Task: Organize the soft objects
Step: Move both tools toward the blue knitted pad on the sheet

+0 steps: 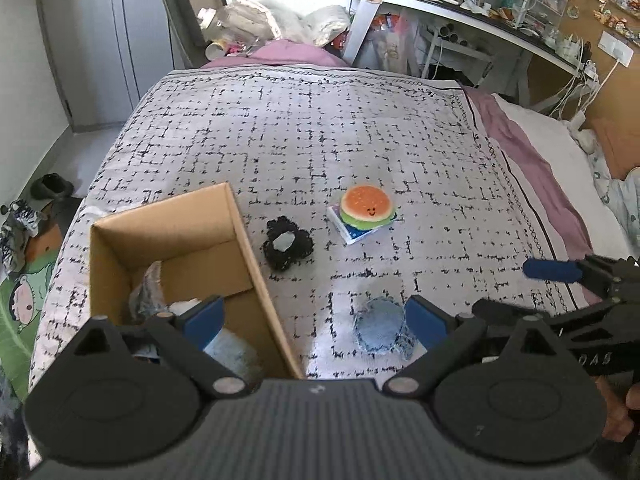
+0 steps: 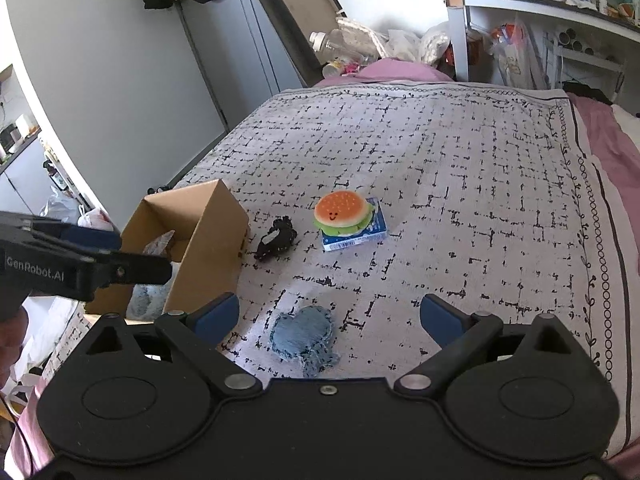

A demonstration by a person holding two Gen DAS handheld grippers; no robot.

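Observation:
An open cardboard box [image 1: 240, 236] [image 2: 212, 220] stands on the patterned bedspread at the left, with soft items inside. A black scrunchie [image 1: 288, 245] [image 2: 276, 240] lies beside it. A plush burger [image 1: 367, 209] [image 2: 342, 213] rests on a small blue packet [image 1: 356, 234] [image 2: 360, 236]. A light blue fuzzy heart-shaped piece [image 1: 380, 328] [image 2: 306, 336] lies close in front. My left gripper [image 1: 316, 316] is open and empty, straddling the box's right wall. My right gripper [image 2: 330, 316] is open and empty, just above the blue piece.
The bed's left edge drops to the floor beside the box. A cluttered desk [image 1: 480, 8] stands beyond the bed at the back right. Bottles and bags [image 2: 352, 48] pile at the far end. A pink sheet and pillow [image 1: 532, 140] lie at the right.

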